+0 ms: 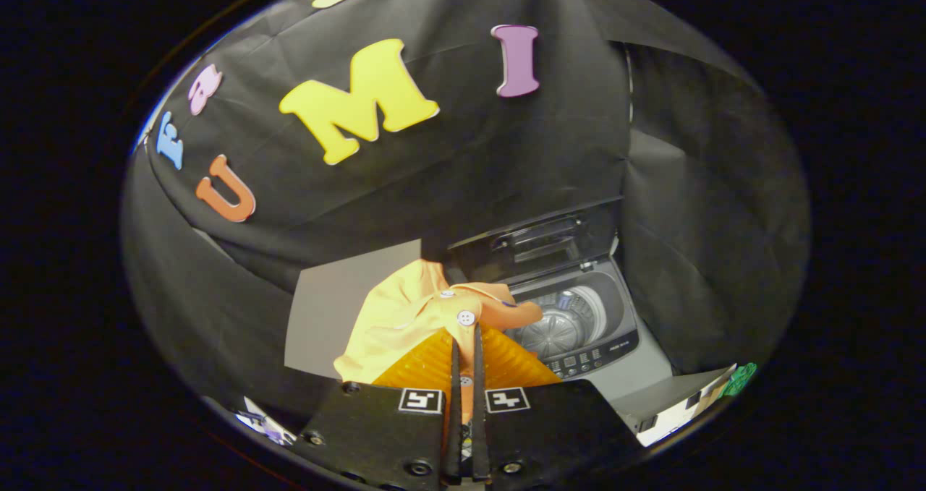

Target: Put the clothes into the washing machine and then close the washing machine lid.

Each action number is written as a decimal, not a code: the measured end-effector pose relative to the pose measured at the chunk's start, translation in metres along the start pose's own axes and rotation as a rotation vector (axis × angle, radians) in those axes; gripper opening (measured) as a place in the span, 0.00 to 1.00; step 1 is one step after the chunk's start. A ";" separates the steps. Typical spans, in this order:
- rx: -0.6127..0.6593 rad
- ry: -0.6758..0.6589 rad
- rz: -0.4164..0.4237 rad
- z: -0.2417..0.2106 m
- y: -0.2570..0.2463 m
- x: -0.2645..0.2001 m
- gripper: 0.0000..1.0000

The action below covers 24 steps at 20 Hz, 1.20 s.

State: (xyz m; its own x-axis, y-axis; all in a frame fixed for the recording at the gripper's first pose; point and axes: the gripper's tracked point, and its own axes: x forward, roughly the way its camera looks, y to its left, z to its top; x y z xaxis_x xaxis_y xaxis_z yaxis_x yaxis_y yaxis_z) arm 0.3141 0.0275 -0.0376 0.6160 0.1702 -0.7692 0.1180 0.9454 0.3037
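You are holding the tool (466,346) with its two fingers pressed nearly together, clamping a thin fold of the orange shirt (412,317) between them. The shirt is hanging in soft, crumpled folds just ahead of the fingers, a white round button (466,318) sitting right above their tips, and its collar end is draping toward the near left rim of the washing machine (622,346). The machine is standing just beyond and to the right of the shirt, its dark lid (539,241) raised upright at the back, leaving the round drum (568,325) open, its ribbed metal floor showing. A flat control panel (589,361) is running along the machine's front edge.
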 end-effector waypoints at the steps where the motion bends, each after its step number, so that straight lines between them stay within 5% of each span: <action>1: 0.015 -0.009 -0.008 0.004 -0.013 0.000 0.09; 6: 0.029 -0.042 -0.030 0.022 -0.058 0.000 0.09; 19: -0.029 -0.058 0.033 0.052 -0.081 0.028 0.09; 24: 0.020 0.028 0.070 0.045 -0.089 0.066 0.09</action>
State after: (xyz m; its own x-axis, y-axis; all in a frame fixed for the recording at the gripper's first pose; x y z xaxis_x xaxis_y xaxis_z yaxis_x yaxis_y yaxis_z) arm 0.3792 -0.0577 -0.0906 0.6014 0.2433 -0.7610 0.0914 0.9253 0.3680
